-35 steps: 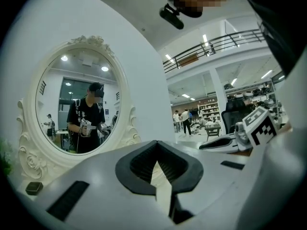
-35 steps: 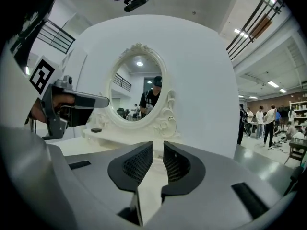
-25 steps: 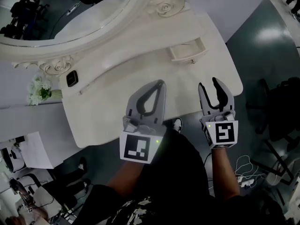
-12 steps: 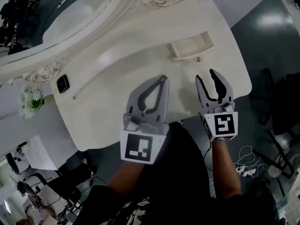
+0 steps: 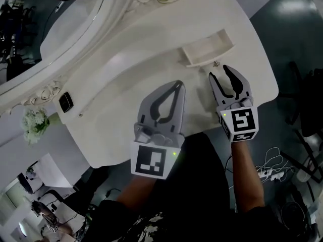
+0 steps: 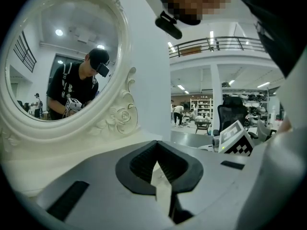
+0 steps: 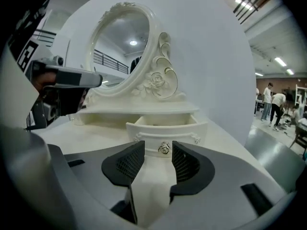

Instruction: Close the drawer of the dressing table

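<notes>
The white dressing table [image 5: 126,100] has a small drawer [image 5: 207,49] pulled out from its upper tier on the right. In the right gripper view the drawer [image 7: 165,126] faces me, and its metal knob [image 7: 164,148] sits just beyond the gap between the jaws. My right gripper [image 5: 218,72] [image 7: 157,148] is open and hovers over the tabletop, its tips close to the knob [image 5: 216,63] with nothing held. My left gripper [image 5: 176,85] [image 6: 156,143] is shut and empty, over the middle of the tabletop left of the drawer.
The oval mirror [image 5: 50,14] with carved roses rises behind the table. A small black object [image 5: 65,102] and white flowers [image 5: 34,125] lie at the table's left end. The table's right edge [image 5: 270,79] drops to the floor, where a power strip [image 5: 267,174] lies.
My right gripper has moved forward across the tabletop toward the drawer's knob. The left gripper has kept its place and stays shut. The drawer has not moved.
</notes>
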Demonstrator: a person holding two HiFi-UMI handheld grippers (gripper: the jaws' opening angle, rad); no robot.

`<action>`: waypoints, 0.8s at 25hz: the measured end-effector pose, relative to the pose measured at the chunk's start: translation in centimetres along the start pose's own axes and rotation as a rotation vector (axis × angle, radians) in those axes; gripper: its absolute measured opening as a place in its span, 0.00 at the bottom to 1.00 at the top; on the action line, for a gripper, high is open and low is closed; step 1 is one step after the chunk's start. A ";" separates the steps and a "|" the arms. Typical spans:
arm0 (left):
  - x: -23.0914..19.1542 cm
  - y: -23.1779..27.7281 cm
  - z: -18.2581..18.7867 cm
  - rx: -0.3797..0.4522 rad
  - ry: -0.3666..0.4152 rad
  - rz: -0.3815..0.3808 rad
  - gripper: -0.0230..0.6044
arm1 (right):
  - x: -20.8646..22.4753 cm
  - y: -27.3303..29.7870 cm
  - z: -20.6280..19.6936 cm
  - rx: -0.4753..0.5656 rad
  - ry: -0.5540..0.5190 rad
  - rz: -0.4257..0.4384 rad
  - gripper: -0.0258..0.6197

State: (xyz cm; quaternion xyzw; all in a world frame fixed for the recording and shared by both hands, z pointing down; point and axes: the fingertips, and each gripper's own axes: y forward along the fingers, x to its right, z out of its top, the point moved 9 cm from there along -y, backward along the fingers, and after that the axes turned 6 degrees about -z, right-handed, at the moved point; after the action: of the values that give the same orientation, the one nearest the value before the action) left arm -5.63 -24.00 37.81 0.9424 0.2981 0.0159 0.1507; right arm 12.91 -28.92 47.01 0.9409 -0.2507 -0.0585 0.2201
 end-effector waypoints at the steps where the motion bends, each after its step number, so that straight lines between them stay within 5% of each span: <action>1: -0.1 0.2 0.0 -0.002 0.000 -0.005 0.04 | 0.0 0.3 -0.1 -0.011 -0.011 0.001 0.28; 20: -0.9 1.5 -0.7 -0.026 -0.010 -0.048 0.04 | 0.7 1.9 0.0 -0.063 0.040 -0.061 0.18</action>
State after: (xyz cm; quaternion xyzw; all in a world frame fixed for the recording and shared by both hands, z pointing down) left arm -5.58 -25.48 38.96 0.9330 0.3196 0.0115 0.1647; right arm 12.68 -30.81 47.82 0.9416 -0.2156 -0.0544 0.2527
